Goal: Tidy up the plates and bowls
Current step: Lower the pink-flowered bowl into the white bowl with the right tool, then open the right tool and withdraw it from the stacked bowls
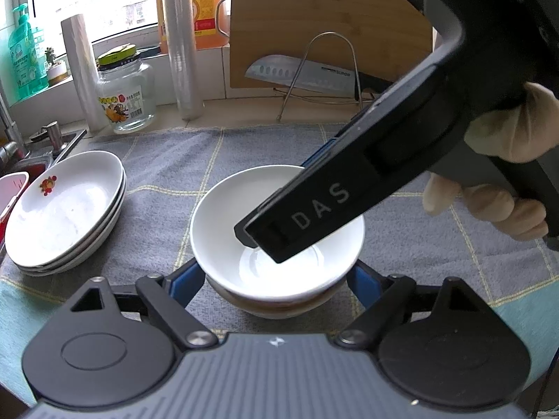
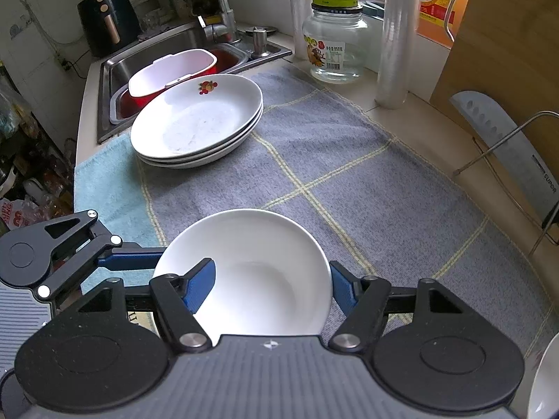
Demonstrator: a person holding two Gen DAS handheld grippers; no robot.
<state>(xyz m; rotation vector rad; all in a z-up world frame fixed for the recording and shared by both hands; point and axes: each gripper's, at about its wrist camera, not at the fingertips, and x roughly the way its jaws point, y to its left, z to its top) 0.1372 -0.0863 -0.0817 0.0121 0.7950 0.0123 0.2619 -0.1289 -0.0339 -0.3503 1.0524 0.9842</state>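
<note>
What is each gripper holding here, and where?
Left gripper flanks the stacked white bowls below the rim; a firm grip cannot be told. Right gripper straddles the top bowl's rim, open, holding nothing.

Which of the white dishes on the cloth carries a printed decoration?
The top plate of the stack beside the sink: it has a red-and-orange fruit print on its rim. The bowl between the jaws is plain white.

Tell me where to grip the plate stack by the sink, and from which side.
Judging from its pose, take the plate stack by the rim nearest the bowls. That edge lies over open cloth, while the far edge crowds the sink and the red tub. The rims flare shallowly, so sliding one of the fingers under the bottom plate should lift all together.
</note>
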